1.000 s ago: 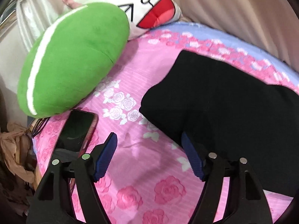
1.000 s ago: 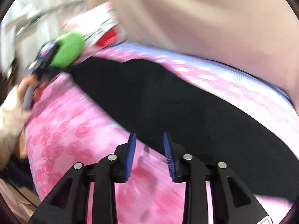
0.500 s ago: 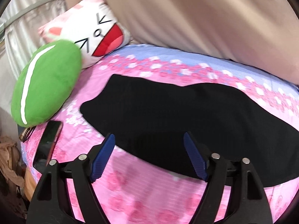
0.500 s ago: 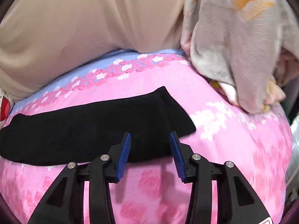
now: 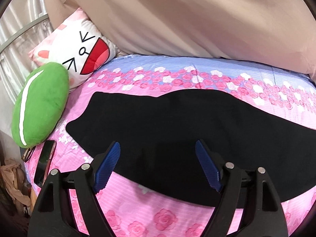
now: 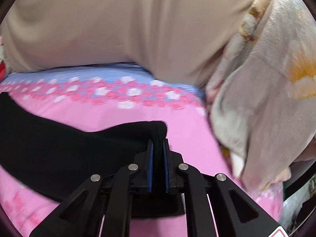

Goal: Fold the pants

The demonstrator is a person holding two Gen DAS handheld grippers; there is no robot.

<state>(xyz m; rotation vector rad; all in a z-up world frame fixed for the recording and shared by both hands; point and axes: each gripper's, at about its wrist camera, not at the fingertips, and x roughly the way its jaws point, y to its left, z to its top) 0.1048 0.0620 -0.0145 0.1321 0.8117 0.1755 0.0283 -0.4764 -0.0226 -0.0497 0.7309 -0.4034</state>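
Black pants (image 5: 177, 122) lie flat and long across a pink floral bedsheet (image 5: 138, 215). My left gripper (image 5: 158, 158) is open and empty, its blue pads spread wide above the near edge of the pants. In the right wrist view, my right gripper (image 6: 158, 144) is shut on the end edge of the pants (image 6: 59, 148), with a fold of black cloth pinched between the blue pads.
A green plush pillow (image 5: 39, 106) and a white cartoon pillow (image 5: 79, 53) lie at the bed's left end. A phone (image 5: 44, 162) lies at the sheet's left edge. A beige curtain (image 5: 187, 19) hangs behind. A pale floral blanket (image 6: 266, 83) is heaped at the right end.
My right gripper has closed on the end of the pants; it was open half a second ago. My left gripper pulled back from the pillows and stays open over the pants' near edge.
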